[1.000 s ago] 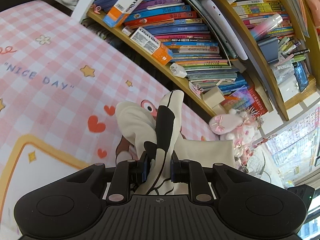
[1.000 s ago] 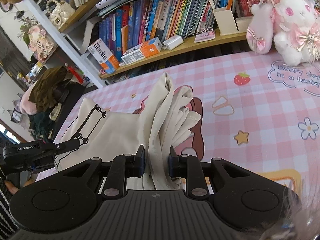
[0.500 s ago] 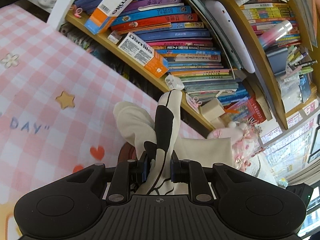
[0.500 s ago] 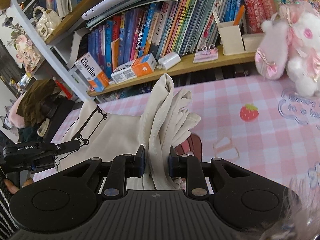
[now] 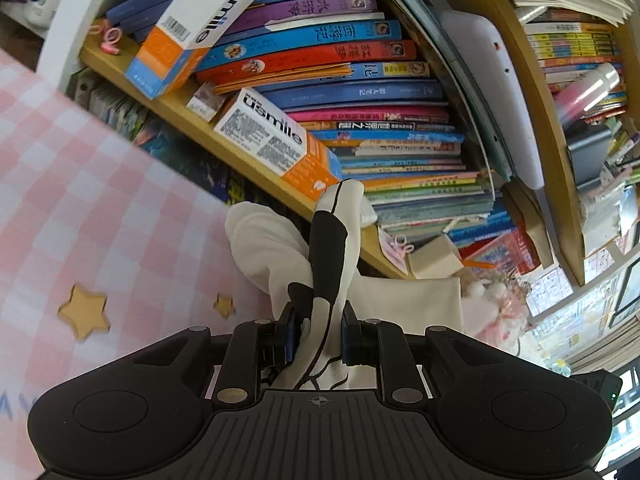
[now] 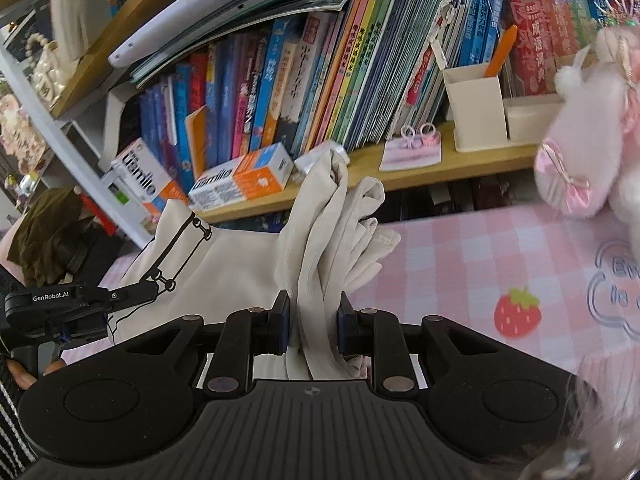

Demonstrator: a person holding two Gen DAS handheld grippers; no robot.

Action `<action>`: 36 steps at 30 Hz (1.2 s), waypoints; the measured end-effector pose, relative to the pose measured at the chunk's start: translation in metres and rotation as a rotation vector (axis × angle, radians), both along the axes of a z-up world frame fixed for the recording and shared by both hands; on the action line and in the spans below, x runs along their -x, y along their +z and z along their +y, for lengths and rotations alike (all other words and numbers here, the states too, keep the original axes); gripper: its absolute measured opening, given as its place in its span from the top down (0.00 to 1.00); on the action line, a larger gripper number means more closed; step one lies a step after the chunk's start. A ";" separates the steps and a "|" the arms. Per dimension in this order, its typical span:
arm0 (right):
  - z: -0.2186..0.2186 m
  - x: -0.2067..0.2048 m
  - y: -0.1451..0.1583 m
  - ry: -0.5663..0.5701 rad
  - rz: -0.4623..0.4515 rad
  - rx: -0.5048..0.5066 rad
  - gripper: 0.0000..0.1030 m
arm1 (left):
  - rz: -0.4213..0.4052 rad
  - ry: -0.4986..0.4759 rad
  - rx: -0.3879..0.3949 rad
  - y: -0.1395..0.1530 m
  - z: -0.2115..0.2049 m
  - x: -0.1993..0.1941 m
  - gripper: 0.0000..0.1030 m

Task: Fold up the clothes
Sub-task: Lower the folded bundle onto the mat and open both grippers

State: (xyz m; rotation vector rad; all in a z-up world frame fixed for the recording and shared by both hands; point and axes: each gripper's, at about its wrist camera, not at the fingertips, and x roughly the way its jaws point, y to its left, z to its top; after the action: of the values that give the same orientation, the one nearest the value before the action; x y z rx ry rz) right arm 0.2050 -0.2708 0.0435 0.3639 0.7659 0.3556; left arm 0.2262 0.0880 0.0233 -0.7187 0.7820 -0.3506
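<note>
Garment (image 6: 224, 264): cream (black line print) | bunched, pinched in both grippers

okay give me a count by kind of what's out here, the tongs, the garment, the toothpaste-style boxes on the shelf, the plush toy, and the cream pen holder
Tongs: 2, left tongs and right tongs, both clamped on the garment
Garment: 1, cream with black line print
Usmile boxes: 2, one leaning, one lying
Plush toy: 1, pink and white
Pen holder: 1
Total: 7
</note>
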 end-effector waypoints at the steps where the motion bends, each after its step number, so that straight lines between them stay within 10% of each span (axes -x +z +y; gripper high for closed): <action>1: 0.000 -0.004 -0.001 -0.002 -0.003 0.003 0.81 | -0.001 -0.001 0.000 -0.001 0.000 -0.005 0.82; 21: -0.007 -0.041 -0.045 -0.081 0.073 -0.062 0.79 | 0.022 0.011 -0.033 -0.047 0.010 -0.033 0.76; 26: -0.017 -0.039 -0.056 -0.156 0.147 -0.138 0.64 | 0.046 0.040 -0.065 -0.047 0.011 -0.028 0.68; 30: -0.019 -0.027 -0.048 -0.189 0.152 -0.132 0.51 | 0.038 0.070 -0.154 -0.036 0.007 -0.017 0.42; 36: -0.010 0.007 -0.031 -0.183 0.094 -0.031 0.38 | -0.011 0.051 -0.285 -0.014 -0.013 0.020 0.37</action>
State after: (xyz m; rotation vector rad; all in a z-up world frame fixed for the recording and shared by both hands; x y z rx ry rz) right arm 0.1978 -0.2811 0.0121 0.4792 0.8124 0.1797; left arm 0.2066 0.0750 0.0098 -0.4680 0.7825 -0.1910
